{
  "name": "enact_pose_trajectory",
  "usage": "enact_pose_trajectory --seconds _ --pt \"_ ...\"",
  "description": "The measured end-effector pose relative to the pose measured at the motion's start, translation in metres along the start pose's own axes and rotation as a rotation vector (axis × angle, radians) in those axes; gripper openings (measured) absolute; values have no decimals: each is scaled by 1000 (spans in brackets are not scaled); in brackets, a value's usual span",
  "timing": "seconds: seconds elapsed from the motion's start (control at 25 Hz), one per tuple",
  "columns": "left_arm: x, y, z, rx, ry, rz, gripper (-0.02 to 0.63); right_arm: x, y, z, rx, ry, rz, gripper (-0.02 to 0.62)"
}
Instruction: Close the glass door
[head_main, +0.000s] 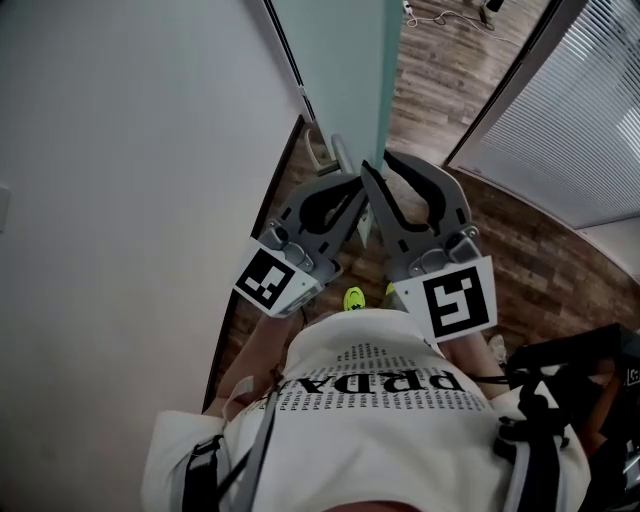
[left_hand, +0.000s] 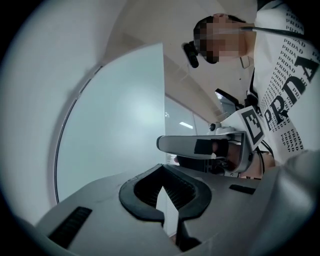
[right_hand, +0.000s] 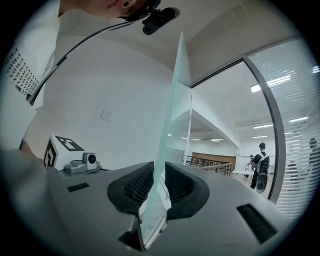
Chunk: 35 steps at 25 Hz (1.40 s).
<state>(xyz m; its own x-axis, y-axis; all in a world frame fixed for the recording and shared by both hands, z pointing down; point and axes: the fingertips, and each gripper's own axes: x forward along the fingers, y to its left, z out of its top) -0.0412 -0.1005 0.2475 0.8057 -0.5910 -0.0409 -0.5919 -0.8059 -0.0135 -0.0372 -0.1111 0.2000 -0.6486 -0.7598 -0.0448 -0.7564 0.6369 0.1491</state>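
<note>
The glass door (head_main: 345, 60) stands ajar with its free edge running down the middle of the head view. My right gripper (head_main: 378, 165) straddles that edge. In the right gripper view the pane (right_hand: 172, 115) passes between both black pads (right_hand: 135, 192), which press on it. My left gripper (head_main: 356, 186) sits just left of it by the metal door handle (head_main: 335, 152). Its jaw tips meet, and a pale strip shows through the hollow behind them. From the left gripper (left_hand: 163, 167) the pane (left_hand: 115, 130) fills the left and the handle bar (left_hand: 200, 146) lies just beyond.
A white wall (head_main: 120, 180) runs close on my left. Wooden floor (head_main: 540, 250) spreads to the right, bounded by a frosted striped partition (head_main: 580, 110). A person (right_hand: 261, 170) stands far off behind the glass. My yellow shoes (head_main: 354, 298) are under the grippers.
</note>
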Motion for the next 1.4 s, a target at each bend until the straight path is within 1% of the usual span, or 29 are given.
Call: enact_pose_trajectory --seconds 0.08,0.2,0.28,0.4,0.44,0.52,0.64,0.72,0.8,0.92,1.04,1.16,1.2,1.32,1.4 --pt "-4 10 -15 -7 6 3 -8 9 4 -13 10 12 1 63" --pt "20 30 -22 -22 -19 18 -8 23 -22 -25 27 31 17 61" --pt "48 25 -17 -21 -21 32 -9 14 -52 -25 52 30 37 61" --pt "78 5 -3 6 -2 55 -8 -11 -87 -12 77 11 61 61" --pt "80 2 -3 6 -6 62 -9 -16 -90 -11 71 8 65 61" --pt "79 4 -15 -9 -22 73 -8 -14 -90 -19 50 16 70 61" --pt "87 22 -34 -37 -22 73 -8 4 -101 -38 31 37 61 57" --pt "97 28 -39 -36 -20 67 -8 9 -114 -44 30 41 55 57" --pt "103 22 -43 -25 -28 65 -9 2 -123 -49 17 28 51 53" --pt "106 13 -53 -12 -44 61 -9 -11 -130 -58 -16 17 26 52" --pt "108 23 -60 -28 -61 43 -9 -4 -137 -67 -33 34 -9 52" --pt "111 33 -66 -39 -67 9 -8 4 -144 -74 -38 52 -52 52" --pt "114 34 -68 -32 -68 -5 -9 3 -149 -77 -35 60 -72 52" --pt "125 30 -67 24 -60 -51 -8 -5 -165 -82 -33 76 -138 51" --pt "128 26 -70 26 -63 -80 -8 -9 -171 -90 -44 79 -180 51"
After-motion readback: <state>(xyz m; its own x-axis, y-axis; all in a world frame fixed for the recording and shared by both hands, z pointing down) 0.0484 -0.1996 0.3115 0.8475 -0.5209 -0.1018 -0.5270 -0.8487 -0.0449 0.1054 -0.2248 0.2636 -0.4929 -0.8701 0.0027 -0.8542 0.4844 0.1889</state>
